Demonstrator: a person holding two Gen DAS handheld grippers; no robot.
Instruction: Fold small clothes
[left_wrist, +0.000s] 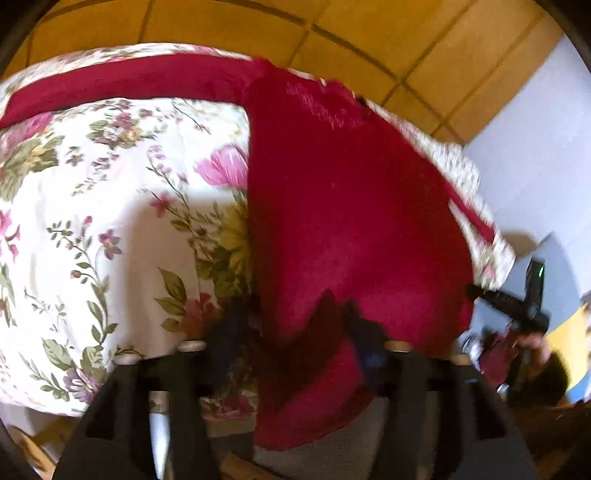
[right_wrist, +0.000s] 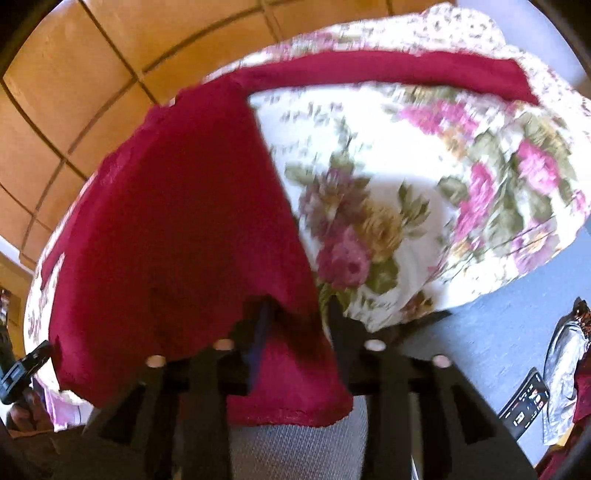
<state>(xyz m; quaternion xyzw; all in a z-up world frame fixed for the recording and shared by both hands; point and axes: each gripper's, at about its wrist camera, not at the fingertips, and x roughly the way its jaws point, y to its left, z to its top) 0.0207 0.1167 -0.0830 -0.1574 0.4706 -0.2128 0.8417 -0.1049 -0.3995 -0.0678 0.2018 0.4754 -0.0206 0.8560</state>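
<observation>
The red cloth (left_wrist: 351, 221) lay spread over a floral-covered table (left_wrist: 110, 221), its near hem lifted off the edge and hanging down toward the grey floor (left_wrist: 332, 450). A narrow red strip (left_wrist: 129, 85) ran from it along the table's far side. In the left wrist view the left gripper (left_wrist: 291, 325) had the near hem bunched between its dark fingers (left_wrist: 225, 332), which stood apart with the fabric caught between them; blur hid how tightly they pinched. In the right wrist view the right gripper (right_wrist: 295, 321) met the same cloth (right_wrist: 177, 221) at its other near corner, a fold of red passing between its fingers (right_wrist: 338, 325), and the hem drooped below them; the grip looked closed on the fabric, though motion smeared the tips. The table (right_wrist: 406, 166) showed large pink and yellow flowers beside the cloth. Beyond the table were tan floor tiles (right_wrist: 74, 74), and a phone (right_wrist: 524, 402) lay on the grey floor at lower right.
</observation>
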